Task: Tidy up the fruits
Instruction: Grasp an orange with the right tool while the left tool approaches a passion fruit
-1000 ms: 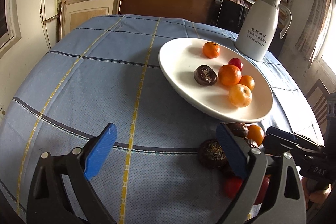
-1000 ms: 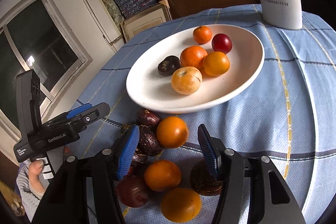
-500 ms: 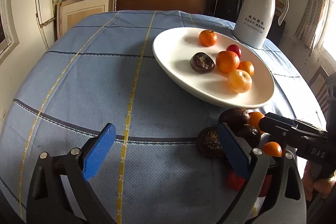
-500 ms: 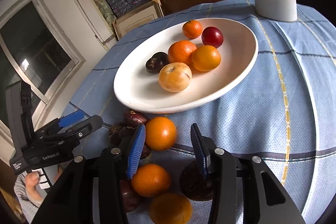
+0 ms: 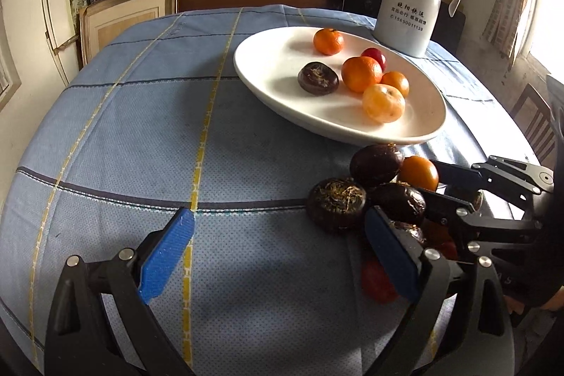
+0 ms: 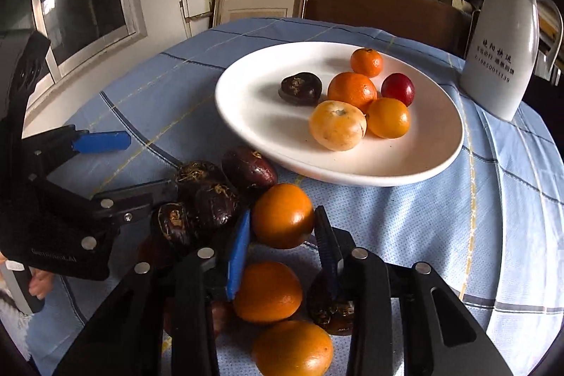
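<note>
The right tool (image 6: 282,231) clamps an orange (image 6: 282,215) at lower centre, in the loose pile just below the white plate (image 6: 246,115); the left tool (image 5: 278,252) stands wide and empty. A shallow pinch could let the round orange squirt out and scatter its neighbours
</note>
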Available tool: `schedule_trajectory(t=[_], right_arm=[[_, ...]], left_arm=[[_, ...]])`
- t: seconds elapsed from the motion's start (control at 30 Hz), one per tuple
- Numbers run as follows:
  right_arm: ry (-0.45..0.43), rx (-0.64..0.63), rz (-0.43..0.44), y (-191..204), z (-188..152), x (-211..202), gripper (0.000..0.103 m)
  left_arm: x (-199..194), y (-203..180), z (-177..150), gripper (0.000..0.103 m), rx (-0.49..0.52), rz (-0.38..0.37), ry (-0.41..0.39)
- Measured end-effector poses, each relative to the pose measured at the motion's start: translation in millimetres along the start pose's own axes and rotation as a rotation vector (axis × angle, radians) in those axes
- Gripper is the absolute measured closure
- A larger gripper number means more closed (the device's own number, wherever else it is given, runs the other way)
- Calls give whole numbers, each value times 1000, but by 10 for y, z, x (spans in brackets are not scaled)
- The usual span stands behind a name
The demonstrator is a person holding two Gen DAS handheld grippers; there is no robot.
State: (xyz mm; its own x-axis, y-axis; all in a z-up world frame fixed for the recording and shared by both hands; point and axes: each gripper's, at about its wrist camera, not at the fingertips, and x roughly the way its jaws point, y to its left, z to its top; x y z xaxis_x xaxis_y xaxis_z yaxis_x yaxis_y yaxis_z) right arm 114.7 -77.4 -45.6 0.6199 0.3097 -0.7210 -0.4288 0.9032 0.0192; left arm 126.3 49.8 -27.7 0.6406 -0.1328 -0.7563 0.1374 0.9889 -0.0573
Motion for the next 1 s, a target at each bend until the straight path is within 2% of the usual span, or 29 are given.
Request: schedule_trajectory(t=[0.13, 0.33, 0.53, 0.63, 0.7, 0.8, 0.87, 0.93, 1.0], right_arm=[[-7, 53, 40, -99, -13, -68, 67], [-81, 170, 110, -305, -142, -344, 67], [-151, 359, 172, -608, -314, -518, 67], [-168, 463, 197, -777, -380, -515, 67], [-156, 512, 209, -854, -400, -473, 67], [-156, 530, 213, -888, -417, -455, 67], [-160, 520, 204, -875, -413, -449, 67], [-161, 519, 201, -869, -415, -445, 67], [-160, 521, 193, -889, -424, -451, 67]], left_arm=[[-17, -20, -11, 8, 14, -7, -5], [-5, -97, -17, 8, 49, -21, -5], [28, -180, 21, 7, 82, -11, -22], [110, -247, 66, 7, 110, 28, -16], [226, -254, 77, 6, 122, 55, 29], [334, -117, 105, 4, 63, 27, 87], [277, -5, 98, 4, 42, 98, 65], [222, 145, 72, 4, -7, 138, 53], [156, 278, 63, 4, -67, 115, 34]])
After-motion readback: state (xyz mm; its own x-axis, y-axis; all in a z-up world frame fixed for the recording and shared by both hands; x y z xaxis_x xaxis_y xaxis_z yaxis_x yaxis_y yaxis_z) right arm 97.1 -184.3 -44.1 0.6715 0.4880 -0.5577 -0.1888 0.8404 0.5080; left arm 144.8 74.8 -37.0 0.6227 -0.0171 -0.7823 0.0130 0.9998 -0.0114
